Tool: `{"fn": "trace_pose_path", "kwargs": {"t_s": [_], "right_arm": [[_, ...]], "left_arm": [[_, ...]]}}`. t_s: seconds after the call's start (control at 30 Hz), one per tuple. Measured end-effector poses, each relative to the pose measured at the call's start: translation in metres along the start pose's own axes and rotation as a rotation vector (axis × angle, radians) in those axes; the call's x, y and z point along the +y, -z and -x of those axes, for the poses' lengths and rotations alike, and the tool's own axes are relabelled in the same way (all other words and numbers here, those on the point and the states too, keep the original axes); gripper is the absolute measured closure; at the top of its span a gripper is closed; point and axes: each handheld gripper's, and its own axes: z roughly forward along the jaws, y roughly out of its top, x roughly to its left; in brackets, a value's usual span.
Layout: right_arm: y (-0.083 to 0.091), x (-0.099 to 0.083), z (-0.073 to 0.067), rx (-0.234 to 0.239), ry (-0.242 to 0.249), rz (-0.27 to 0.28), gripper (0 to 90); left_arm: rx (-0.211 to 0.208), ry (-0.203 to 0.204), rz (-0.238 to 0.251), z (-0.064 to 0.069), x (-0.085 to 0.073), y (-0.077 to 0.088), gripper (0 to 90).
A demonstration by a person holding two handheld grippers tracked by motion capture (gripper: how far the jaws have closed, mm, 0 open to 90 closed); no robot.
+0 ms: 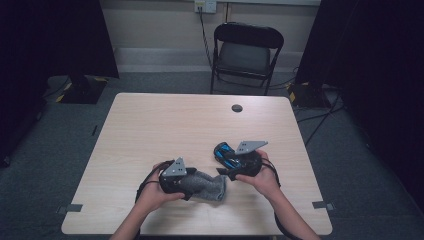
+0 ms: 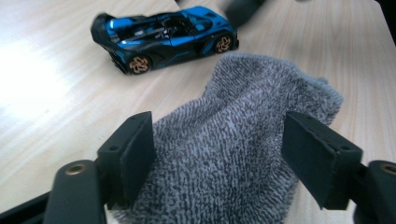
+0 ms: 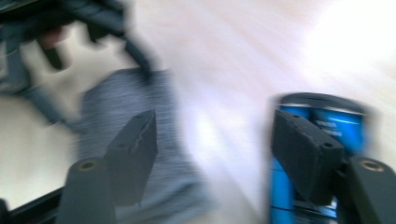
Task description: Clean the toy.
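Note:
A grey knitted cloth [image 1: 210, 186] lies crumpled near the table's front edge. My left gripper [image 1: 195, 182] reaches over it from the left. In the left gripper view the cloth [image 2: 243, 116] fills the gap between the wide-apart jaws of my left gripper [image 2: 219, 137], and the pads do not squeeze it. A blue and black toy car [image 1: 226, 153] with orange wheels stands just beyond the cloth [image 2: 168, 35]. My right gripper [image 1: 225, 169] sits beside the car, open; in its blurred view [image 3: 215, 154] the car [image 3: 322, 116] shows behind one jaw and the cloth [image 3: 126, 102] behind the other.
The light wooden table [image 1: 165, 120] has a dark round cable hole [image 1: 237, 108] near its far edge. A black folding chair [image 1: 245, 52] stands behind the table. Dark curtains hang at both sides, and cables run along the floor at the right.

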Motion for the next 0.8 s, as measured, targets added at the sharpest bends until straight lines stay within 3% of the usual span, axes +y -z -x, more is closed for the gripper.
{"fn": "trace_pose_path", "kwargs": {"t_s": [0.13,0.23,0.47,0.8], "right_arm": [[-0.008,0.002,0.019,-0.129,-0.081,-0.045,19.5],[-0.020,0.004,0.028,-0.187,-0.078,-0.088,17.3],[-0.044,0.007,0.033,-0.157,-0.081,-0.141,17.4],[-0.063,0.001,0.036,-0.184,-0.064,-0.189,20.1]], "left_arm": [[-0.005,-0.018,-0.039,-0.001,-0.005,-0.006,31.4],[-0.007,-0.007,-0.039,-0.003,-0.006,-0.004,33.9],[-0.009,0.016,-0.029,-0.005,-0.009,-0.004,33.7],[-0.011,0.026,-0.020,-0.005,-0.010,-0.004,33.7]]}}
